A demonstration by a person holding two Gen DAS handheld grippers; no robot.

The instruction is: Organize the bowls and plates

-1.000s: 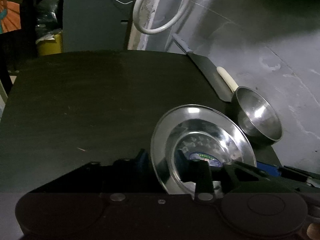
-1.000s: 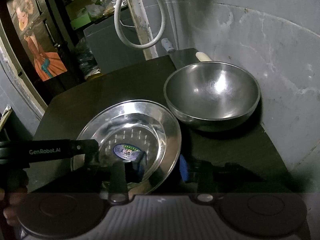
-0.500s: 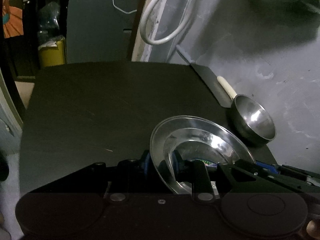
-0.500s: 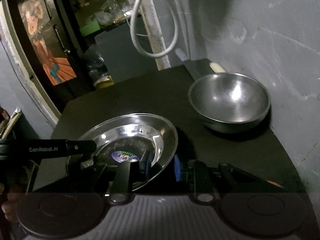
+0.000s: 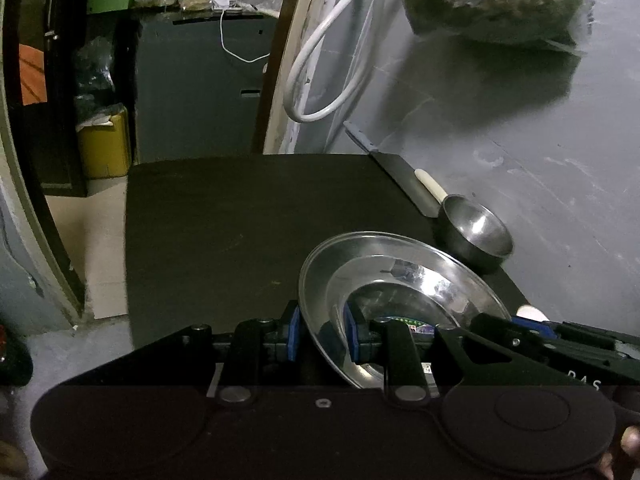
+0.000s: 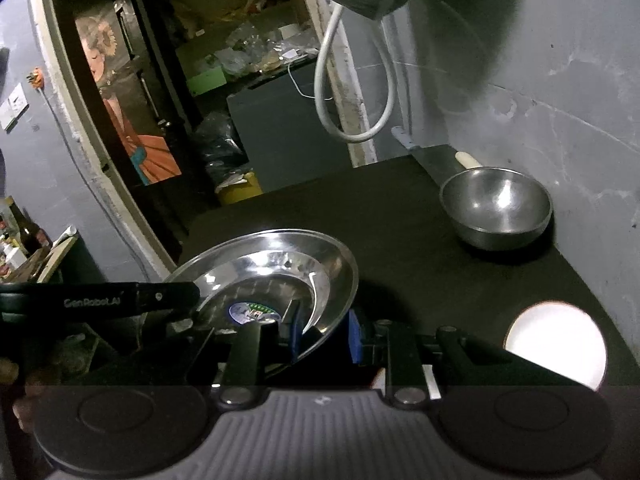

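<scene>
One steel plate (image 5: 404, 276) is held above the dark desk (image 5: 240, 216), gripped at opposite rims by two tools; the left tool (image 5: 320, 332) has its blue pads clamped on the plate's left edge, and the right tool (image 6: 326, 332) is clamped on its right edge, so each is closed on the plate; one steel bowl (image 6: 496, 208) sits on the desk near the grey wall (image 6: 580, 120), well apart from the plate.

A second ago the plate lay low beside the bowl; now it is lifted, and the bowl looks smaller and farther off in both views; more of the desk shows beneath the plate.

The right view alone shows a bright round patch of light (image 6: 556, 344) on the desk's near corner, and a painted picture (image 6: 132, 120) by the doorway; the left view alone shows a bundle wrapped in plastic (image 5: 492, 0) up on the wall; both show one white hose (image 5: 320, 72) looped beyond the desk.
</scene>
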